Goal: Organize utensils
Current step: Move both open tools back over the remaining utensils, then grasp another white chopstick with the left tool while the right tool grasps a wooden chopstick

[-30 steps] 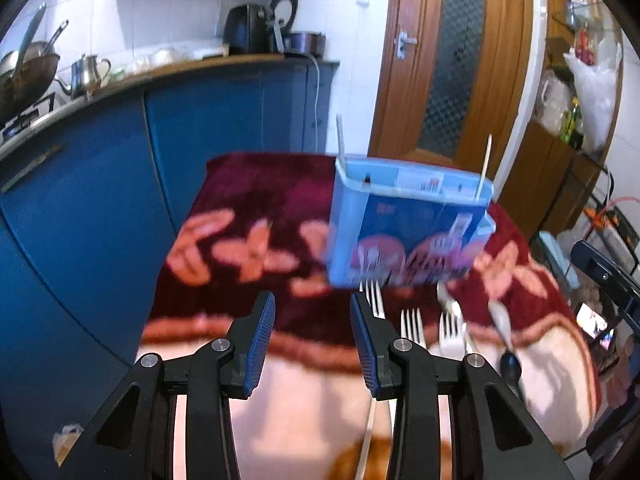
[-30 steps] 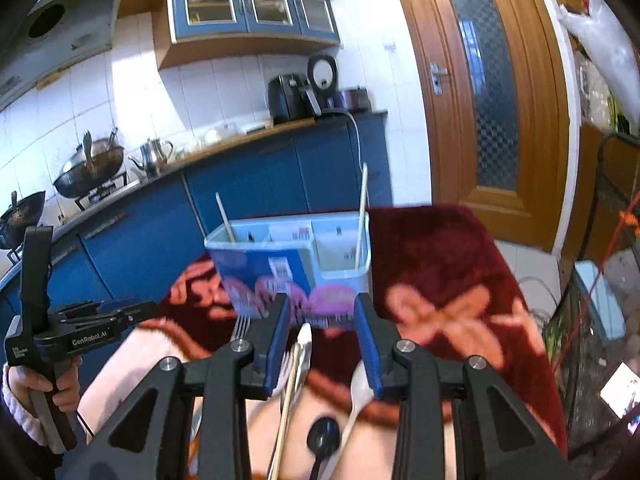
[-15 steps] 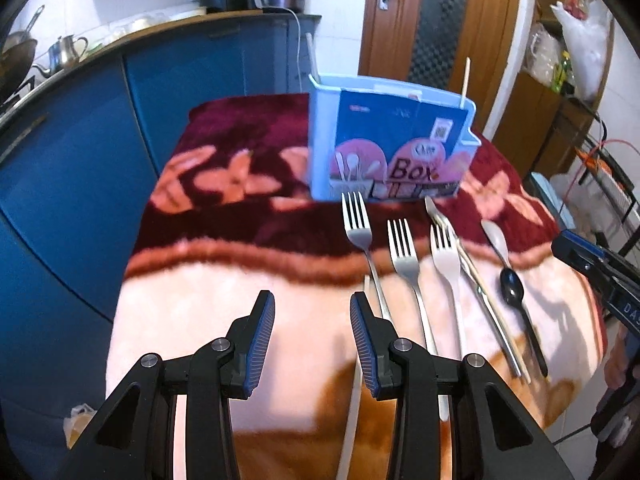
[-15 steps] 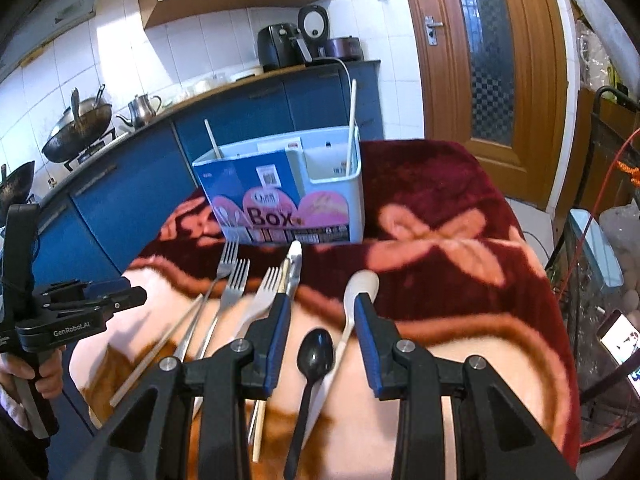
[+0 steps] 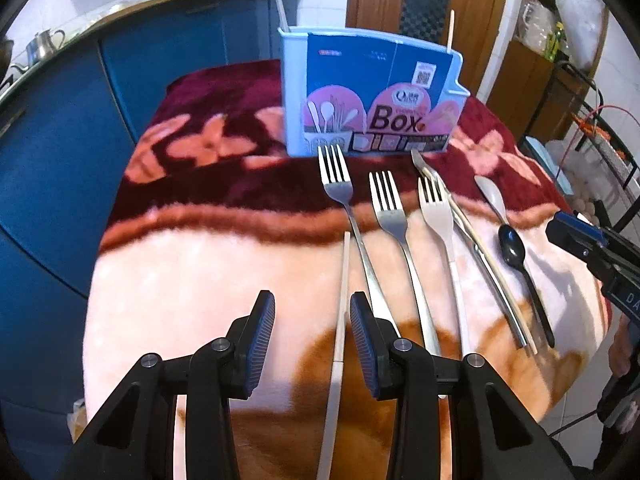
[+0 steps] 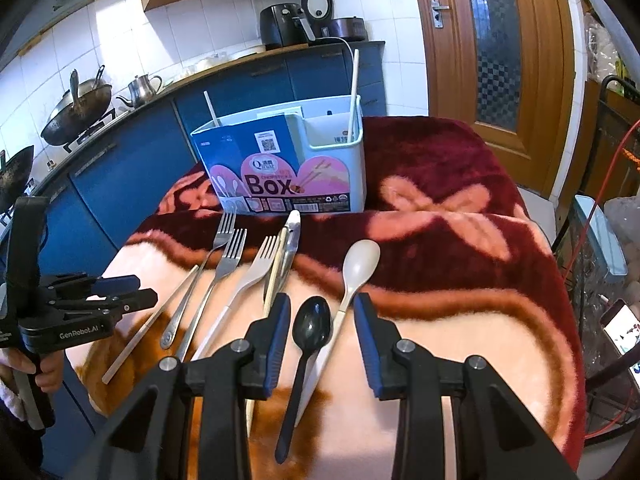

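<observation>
Left wrist view: the left tongs (image 5: 312,318), parted and empty, straddle a pale chopstick (image 5: 340,312) running lengthwise away toward the utensil box (image 5: 372,92) at upper centre; forks (image 5: 388,216) lie just right

Right wrist view: the right tongs (image 6: 318,326), equally open and empty, frame a black spoon (image 6: 310,328) and white spoon (image 6: 356,268), handles pointing back

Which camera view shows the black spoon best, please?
The right wrist view: the black spoon lies whole and central between the open fingers of the right hand-held gripper. The left wrist view shows it smaller, near the right edge.
</observation>
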